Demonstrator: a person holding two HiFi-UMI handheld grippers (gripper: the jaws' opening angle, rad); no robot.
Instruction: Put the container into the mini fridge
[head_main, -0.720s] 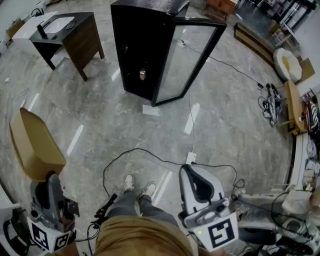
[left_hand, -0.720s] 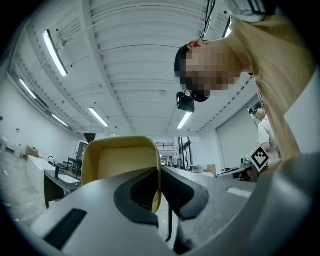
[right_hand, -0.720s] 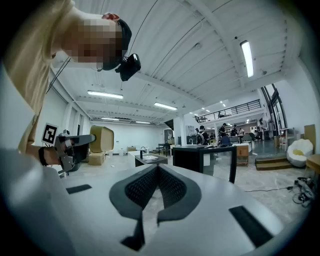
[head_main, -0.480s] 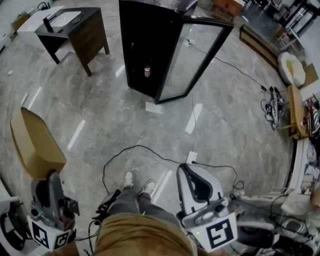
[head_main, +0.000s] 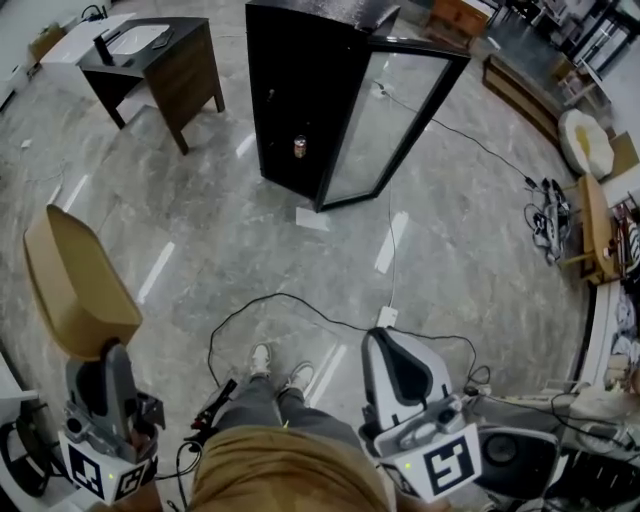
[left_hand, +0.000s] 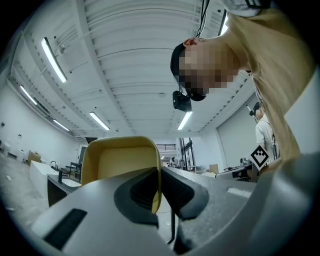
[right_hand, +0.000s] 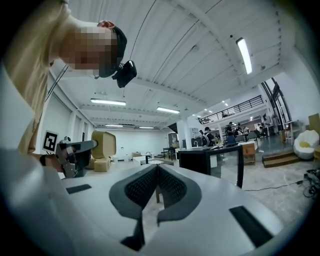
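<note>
The black mini fridge (head_main: 300, 90) stands ahead on the marble floor, its glass door (head_main: 395, 120) swung open to the right. A small can (head_main: 300, 147) sits inside it. My left gripper (head_main: 105, 352) at the lower left is shut on the rim of a tan, rounded-square container (head_main: 75, 280), which sticks up and forward from the jaws. In the left gripper view the container's wall (left_hand: 120, 160) is pinched between the pads of my left gripper (left_hand: 160, 172). My right gripper (head_main: 385, 338) at the lower right is shut with nothing in it; in its own view the right gripper (right_hand: 157, 169) faces the fridge (right_hand: 210, 160).
A dark wooden table (head_main: 165, 65) with a white tray stands far left of the fridge. A black cable (head_main: 290, 305) loops over the floor to a white plug block (head_main: 383, 317). A paper sheet (head_main: 307, 218) lies before the fridge. Equipment and cables (head_main: 545, 215) crowd the right side.
The fridge and table have slid slightly lower and rightward in the head view as the person moves toward them. Both grippers keep their places and their hold.
</note>
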